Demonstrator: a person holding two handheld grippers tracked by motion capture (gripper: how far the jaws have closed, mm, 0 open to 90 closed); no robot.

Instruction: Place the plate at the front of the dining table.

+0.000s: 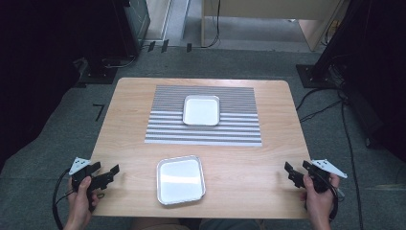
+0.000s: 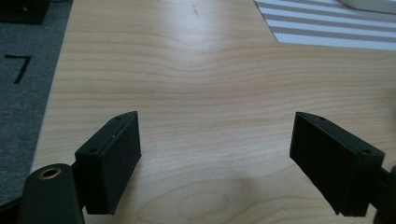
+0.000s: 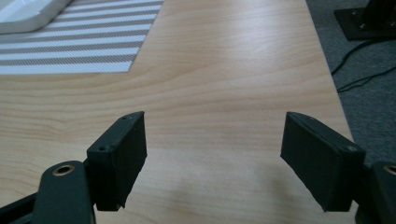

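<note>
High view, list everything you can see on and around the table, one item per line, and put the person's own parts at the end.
table: one, light wood, centre
striped mat: one, grey and white, far half of the table
far tray: one, white, on the striped mat
near tray: one, silver rim, on bare wood near the front edge
cables: several, black, on the grey floor at right
left tool: one, black, open, front left edge
right tool: one, black, open, front right edge
hands: two, gripping the tools

Overhead; two low table (image 1: 249,167) close-ups
</note>
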